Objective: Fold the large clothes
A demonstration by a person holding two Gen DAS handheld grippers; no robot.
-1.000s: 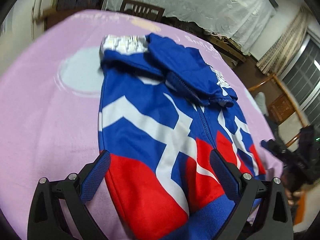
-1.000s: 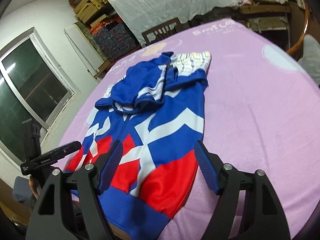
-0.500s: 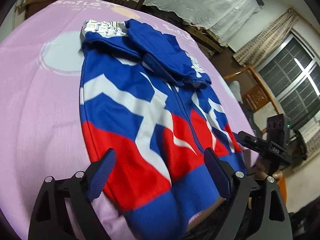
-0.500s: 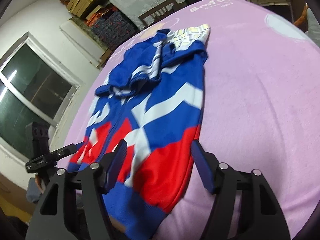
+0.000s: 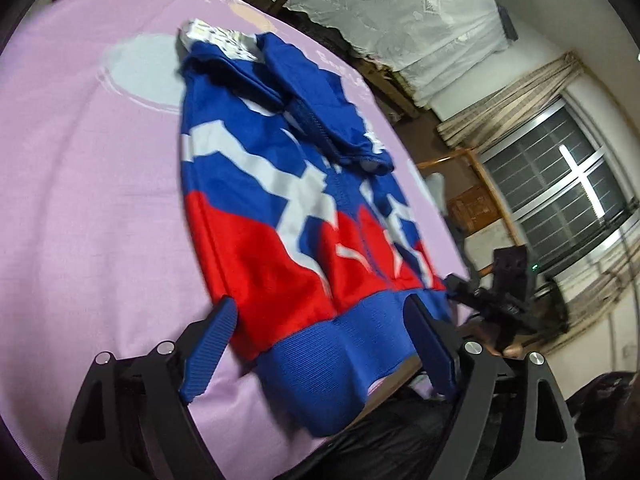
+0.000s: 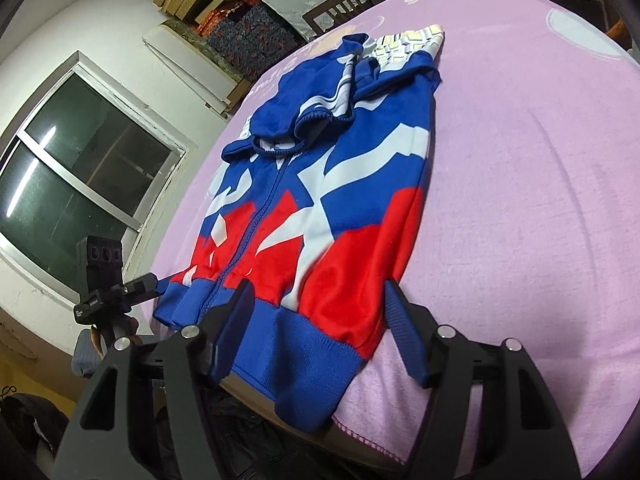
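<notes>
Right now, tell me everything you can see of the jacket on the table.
The jacket is a knit-looking zip-up in blue, red and white, with a zipper down its middle and a ribbed blue hem. It lies flat, front up, on the pink tablecloth, sleeves and hood bunched over its upper part. The hem hangs over the table's near edge. The open left tool and open right tool each straddle the hem; contact is unclear.

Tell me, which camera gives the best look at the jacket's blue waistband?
The right wrist view: the blue waistband runs sharply across, hanging over the table edge. The left wrist view shows it too, but blurred.
</notes>
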